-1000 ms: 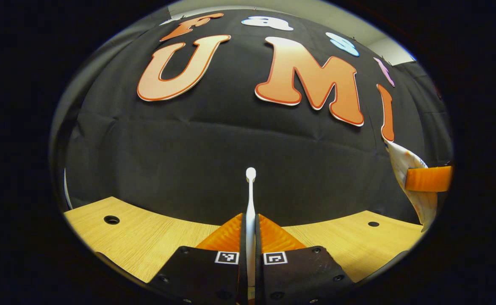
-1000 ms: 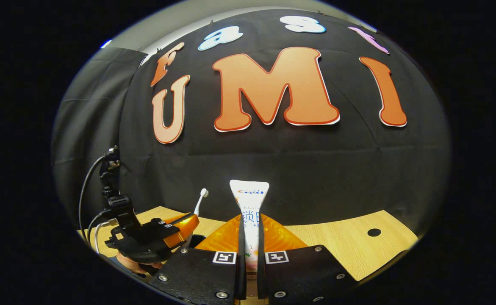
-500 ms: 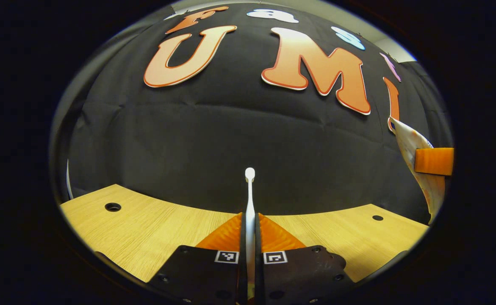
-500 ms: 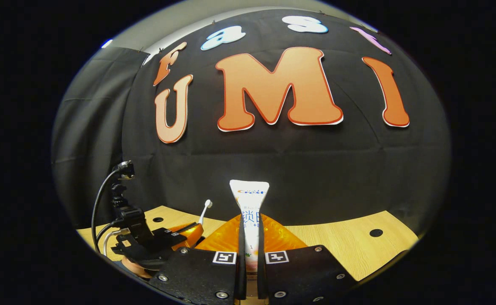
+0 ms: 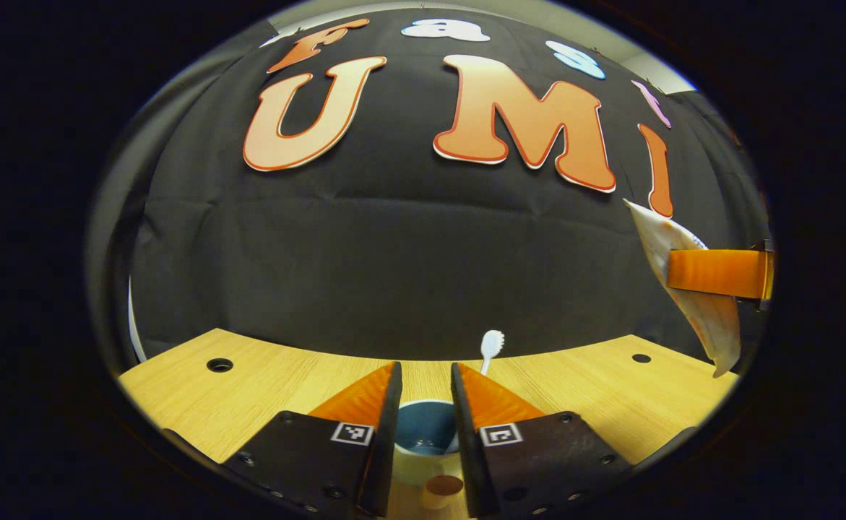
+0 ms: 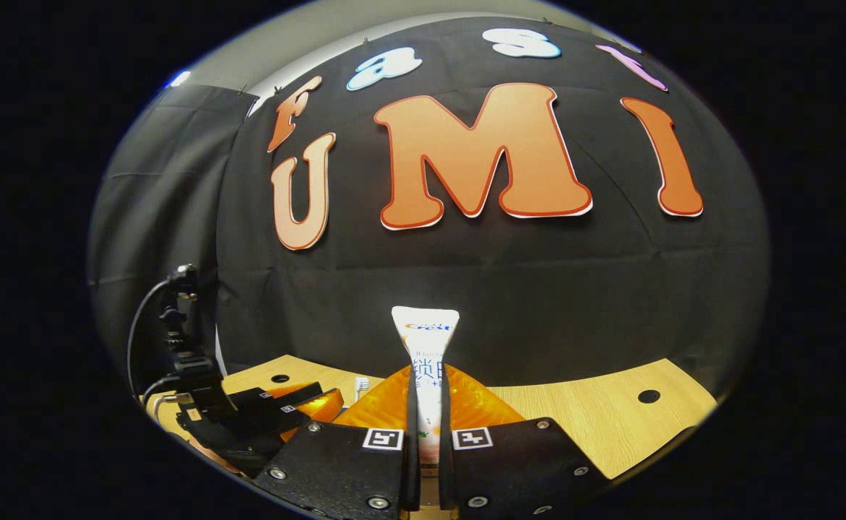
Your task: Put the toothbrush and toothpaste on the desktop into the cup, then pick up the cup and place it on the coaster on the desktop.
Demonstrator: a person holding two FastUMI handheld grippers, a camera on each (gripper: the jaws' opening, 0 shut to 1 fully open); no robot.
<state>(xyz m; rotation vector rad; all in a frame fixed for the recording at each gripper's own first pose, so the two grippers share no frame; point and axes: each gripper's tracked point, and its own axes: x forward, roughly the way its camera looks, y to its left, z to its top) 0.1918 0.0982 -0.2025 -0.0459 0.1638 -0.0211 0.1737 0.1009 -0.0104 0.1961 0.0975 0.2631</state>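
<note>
Your left gripper (image 5: pixel 423 404) has let go since a moment ago: its fingers were pressed on the toothbrush (image 5: pixel 490 348), and now they are spread apart with nothing between them. You hold it low over the cup (image 5: pixel 423 433), pointing toward the far wall. The cup is blue inside and sits right between the two fingers. The toothbrush now stands in the cup, and its white head sticks up just right of the fingers. Your right gripper (image 6: pixel 423 433) has not let go. It is pinching the toothpaste (image 6: pixel 426 347), which stands straight up between its fingers. In the left gripper view the toothpaste shows far to the right, held up in the air. In the right gripper view your left gripper sits low on the left, near the table. The table (image 5: pixel 264 383) is light wood with small round holes (image 5: pixel 219 365). A black cloth wall (image 5: pixel 394 274) hangs behind it.
</note>
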